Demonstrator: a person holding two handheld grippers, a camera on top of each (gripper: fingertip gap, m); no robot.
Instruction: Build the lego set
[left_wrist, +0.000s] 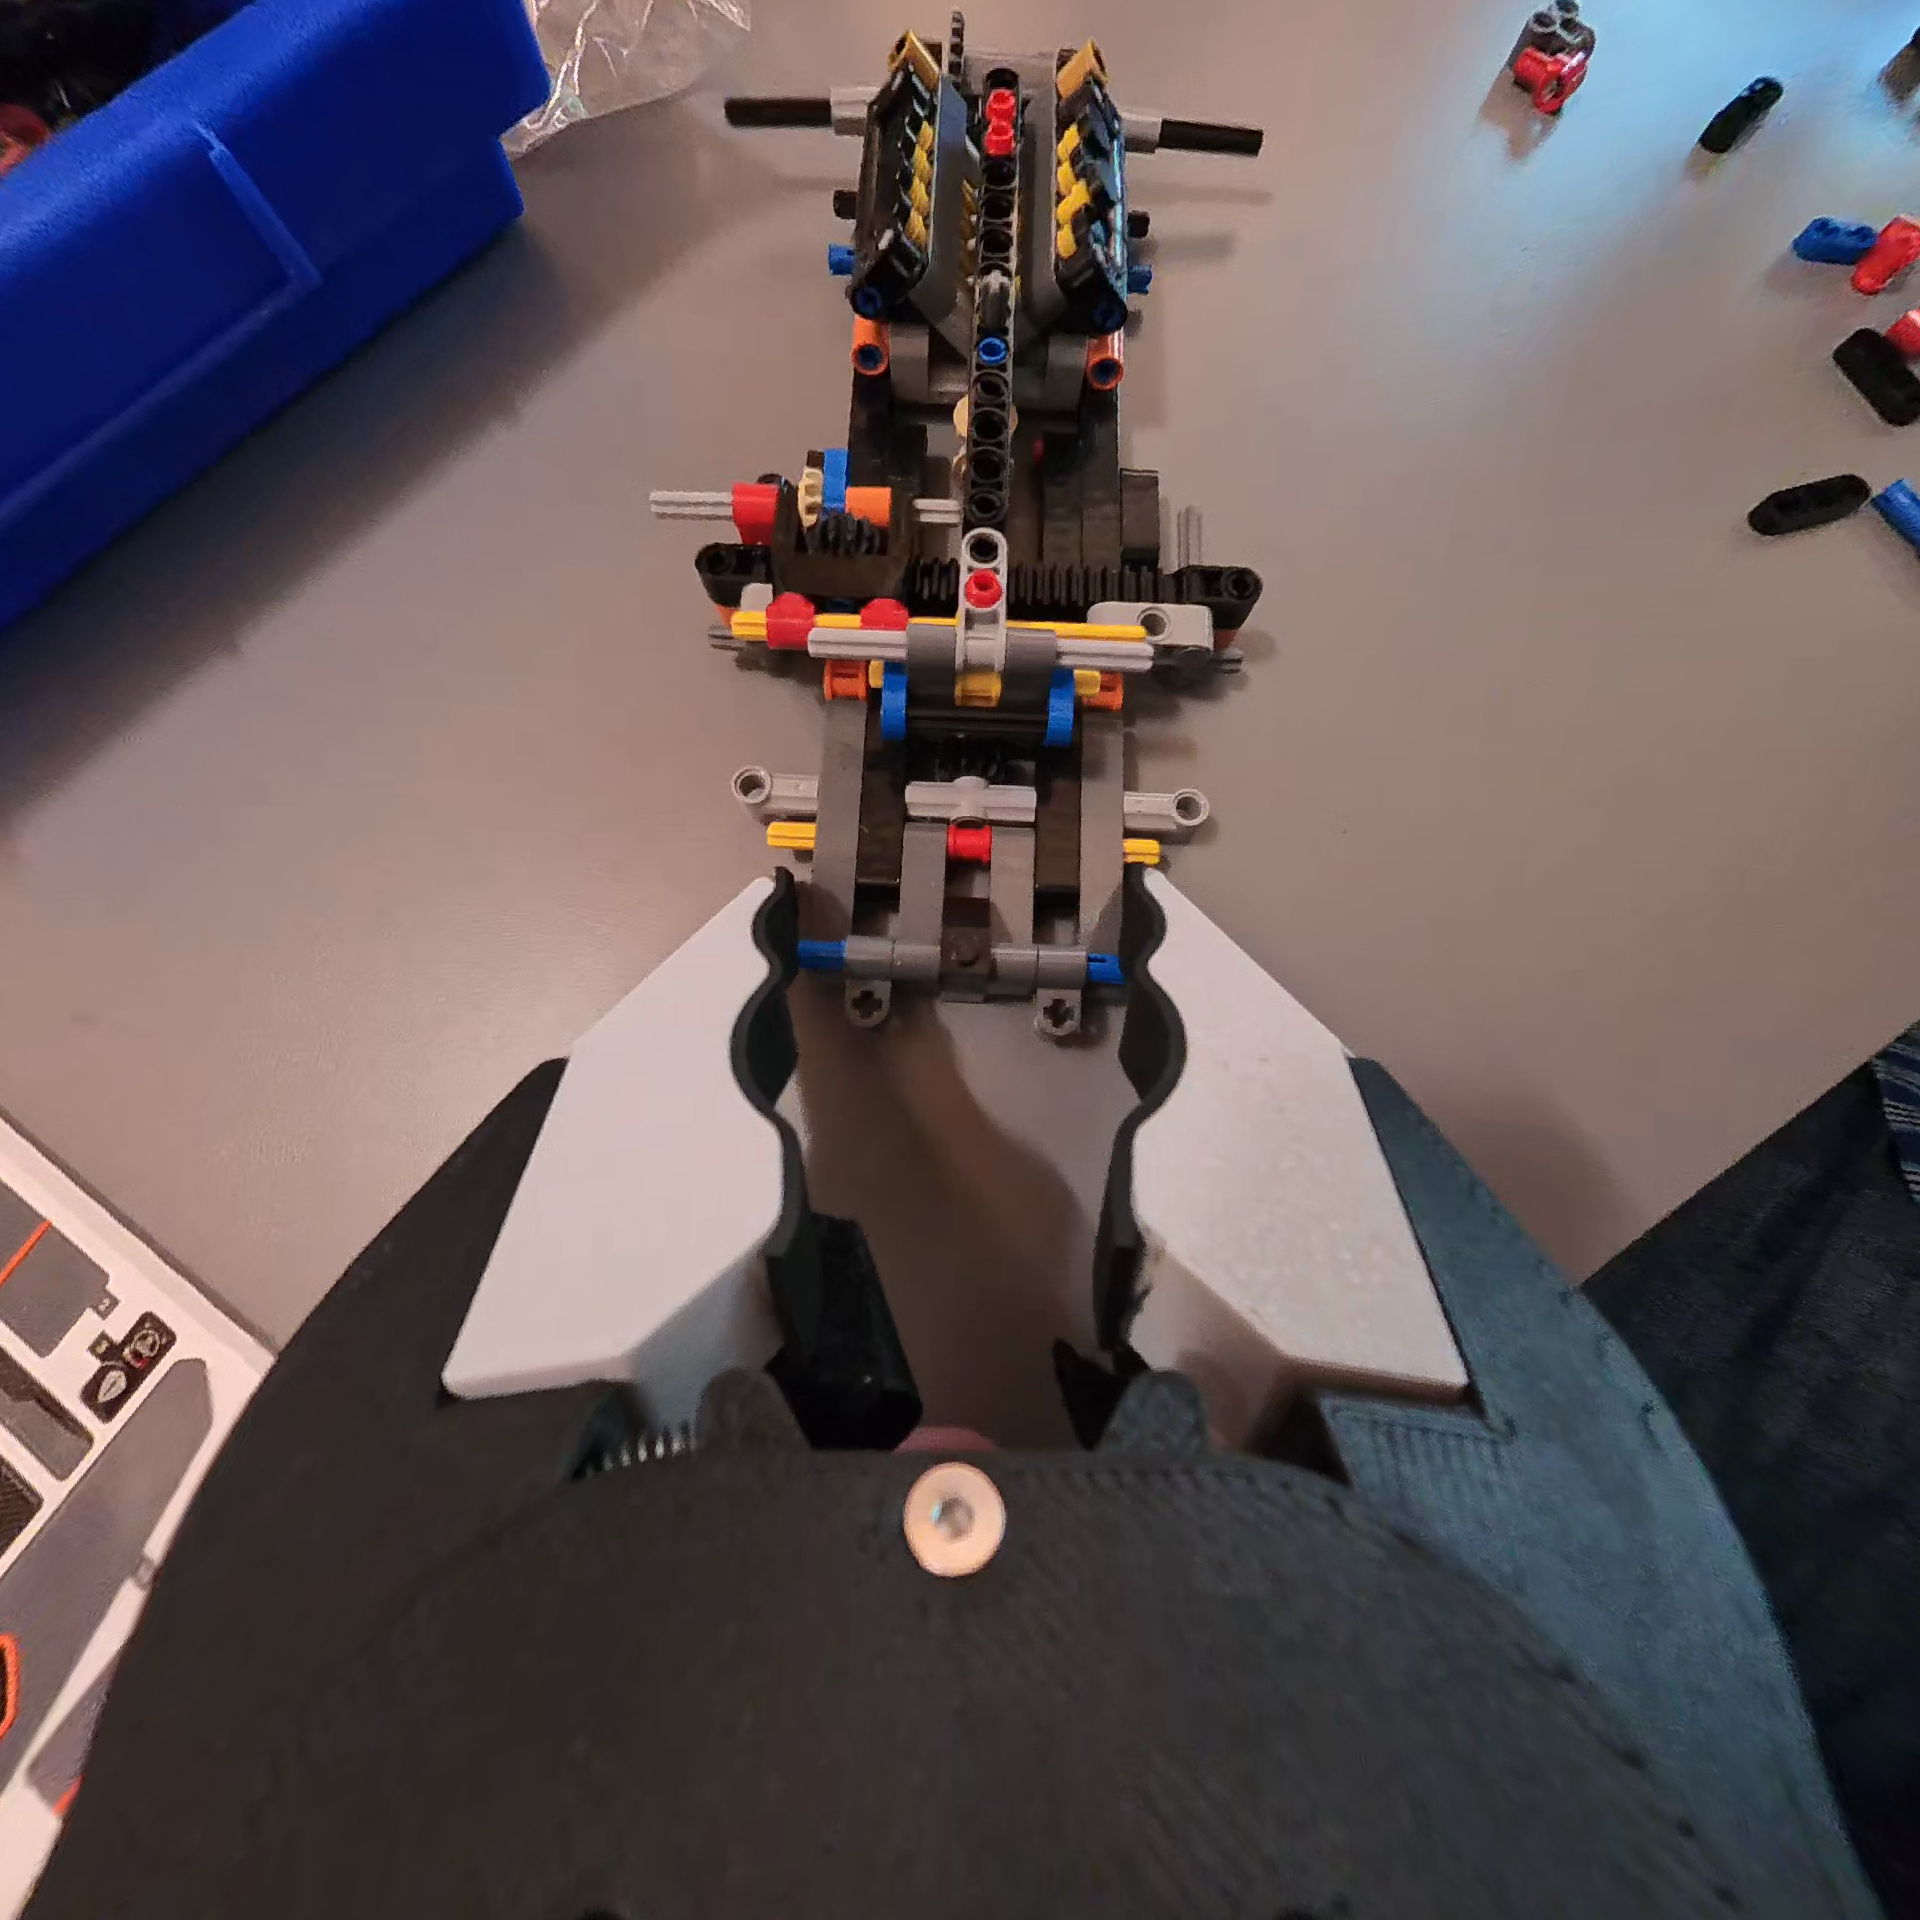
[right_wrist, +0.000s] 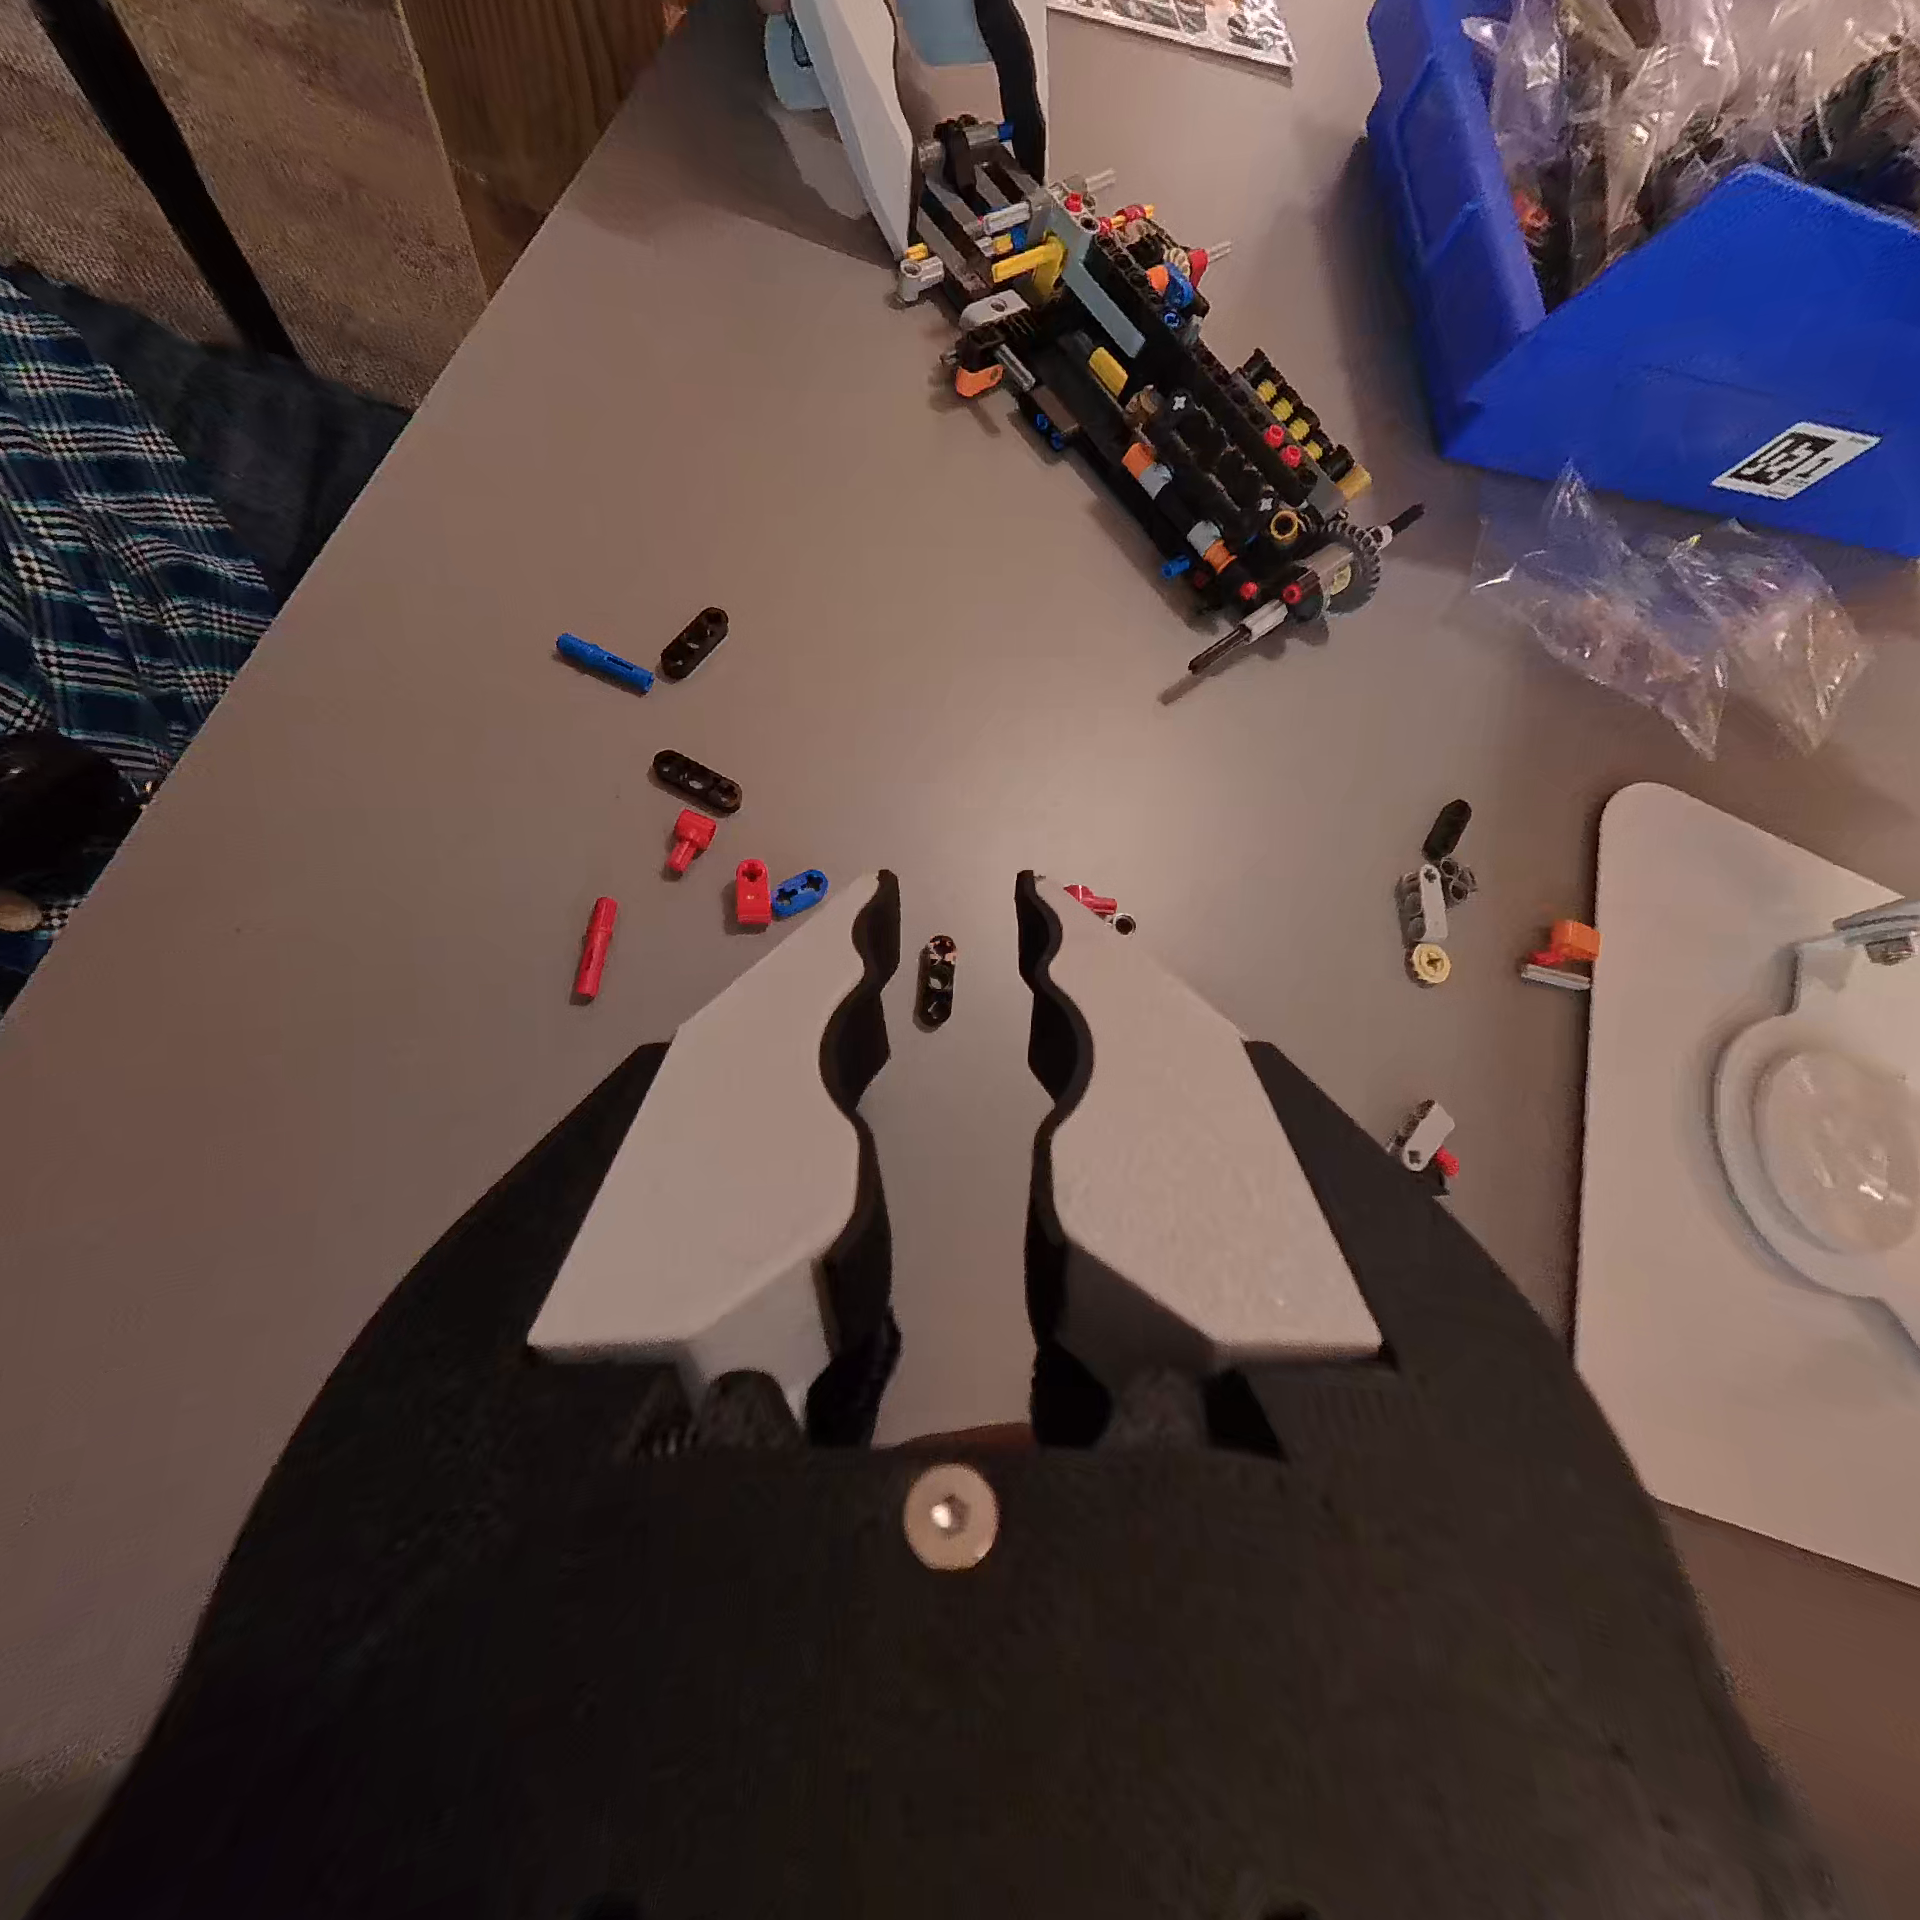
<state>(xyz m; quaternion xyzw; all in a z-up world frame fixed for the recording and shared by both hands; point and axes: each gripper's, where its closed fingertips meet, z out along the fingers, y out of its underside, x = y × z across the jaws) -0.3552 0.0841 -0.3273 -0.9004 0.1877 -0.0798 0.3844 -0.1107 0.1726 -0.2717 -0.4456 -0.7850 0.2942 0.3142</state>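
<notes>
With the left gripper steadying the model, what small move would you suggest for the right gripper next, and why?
Probably lower the right gripper a little and close on the small black link. Its fingers are open and empty, and the link lies on the table between them. The left gripper brackets the near end of the model, so nothing calls for a move there.

Glossy plastic chassis (left_wrist: 987, 582) on a smooth matt grey table (left_wrist: 364, 779); crinkly clear plastic bags (right_wrist: 1662, 613); shiny blue plastic bin (right_wrist: 1704, 416).

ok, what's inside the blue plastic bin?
The blue plastic bin holds crumpled clear plastic bags of small dark parts. Anything beneath the bags, and the bin floor, is hidden.
</notes>
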